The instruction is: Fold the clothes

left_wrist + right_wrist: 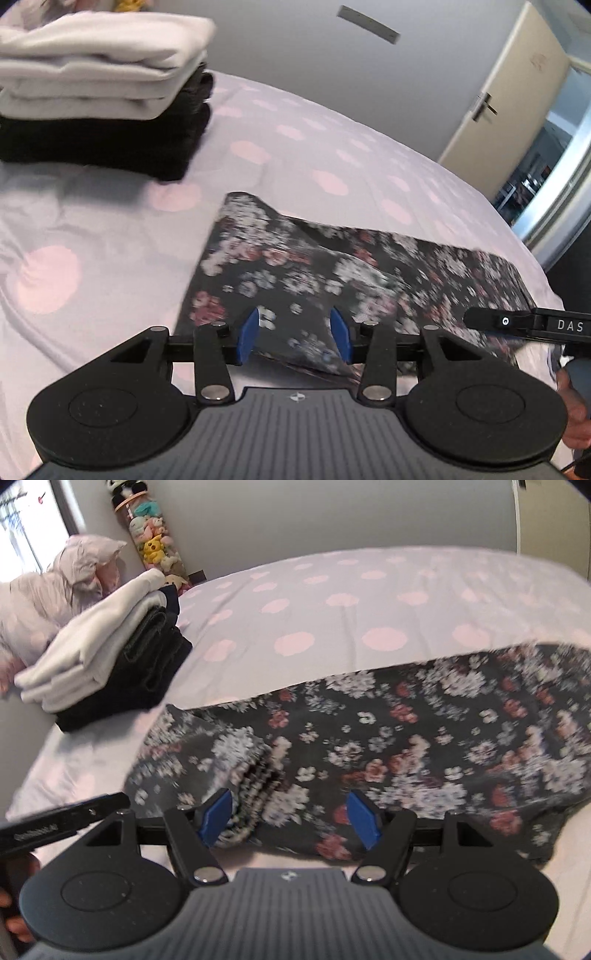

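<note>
On bed, lower middle of both views: dark floral garment (332, 266) lying folded on the spotted bedspread (110, 221), both grippers over its near edge.

Left gripper (300, 334) has blue pads (248, 335) parted with floral cloth showing between them; pads don't look pressed onto it, nothing held. Right gripper (291, 819) stands wider apart, pads (364, 819) clear of fabric, also holding nothing; a bunched fold of the garment (369, 746) sits just beside its left pad. Stack of folded clothes (107, 664), white on top of black, upper left of frame, well apart from the floral piece. Door (517, 96) upper right in left wrist view; plush toys (153, 539) against wall, top of right wrist view. Fabric blurred.
</note>
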The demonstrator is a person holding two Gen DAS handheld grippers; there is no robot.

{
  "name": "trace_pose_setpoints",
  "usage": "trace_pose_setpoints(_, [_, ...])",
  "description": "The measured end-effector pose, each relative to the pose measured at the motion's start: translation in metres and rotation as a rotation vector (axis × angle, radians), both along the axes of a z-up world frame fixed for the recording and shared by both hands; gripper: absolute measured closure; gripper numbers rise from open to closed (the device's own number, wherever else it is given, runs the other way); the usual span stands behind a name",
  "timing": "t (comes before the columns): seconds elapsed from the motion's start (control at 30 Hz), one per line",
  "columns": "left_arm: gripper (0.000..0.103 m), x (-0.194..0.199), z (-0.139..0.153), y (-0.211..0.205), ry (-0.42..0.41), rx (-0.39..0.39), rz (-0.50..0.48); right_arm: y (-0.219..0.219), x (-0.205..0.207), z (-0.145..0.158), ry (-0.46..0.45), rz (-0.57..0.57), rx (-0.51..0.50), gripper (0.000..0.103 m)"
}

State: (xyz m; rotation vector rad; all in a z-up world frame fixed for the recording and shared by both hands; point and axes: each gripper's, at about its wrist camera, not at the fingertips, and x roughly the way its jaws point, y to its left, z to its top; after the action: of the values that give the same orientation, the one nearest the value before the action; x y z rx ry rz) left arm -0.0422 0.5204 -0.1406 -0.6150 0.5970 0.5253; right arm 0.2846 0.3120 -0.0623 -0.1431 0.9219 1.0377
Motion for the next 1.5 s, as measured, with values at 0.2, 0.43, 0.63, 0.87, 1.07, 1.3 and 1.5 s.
trace_pose_setpoints(0.2, [0.054,0.007,-0.015,0.01,0.034,-0.008,-0.027,0.026,0.013,-0.028,0.222,-0.012,0.027,0.039])
trace_pose_setpoints(0.43, [0.066,0.017,-0.04,0.018,0.175,-0.04,-0.053,0.042,0.038,-0.065,0.425,-0.101,0.044,0.046])
trace_pose_setpoints(0.63, [0.073,0.017,-0.049,0.019,0.23,-0.056,-0.068,0.049,0.045,-0.089,0.529,-0.093,0.067,0.05])
trace_pose_setpoints(0.87, [0.073,0.011,-0.043,0.02,0.195,-0.067,-0.048,0.055,0.037,-0.096,0.559,-0.106,0.107,0.079])
trace_pose_setpoints(1.07, [0.07,-0.02,-0.012,0.028,-0.007,-0.022,0.046,0.063,0.028,-0.019,0.41,-0.026,0.166,0.084])
trace_pose_setpoints(1.3, [0.067,-0.038,-0.011,0.044,-0.043,-0.092,0.178,0.088,0.018,0.133,0.038,0.069,0.143,0.085])
trace_pose_setpoints(1.5, [0.06,-0.013,-0.002,0.022,-0.026,-0.04,0.085,0.087,0.021,0.248,-0.26,0.049,0.094,0.085])
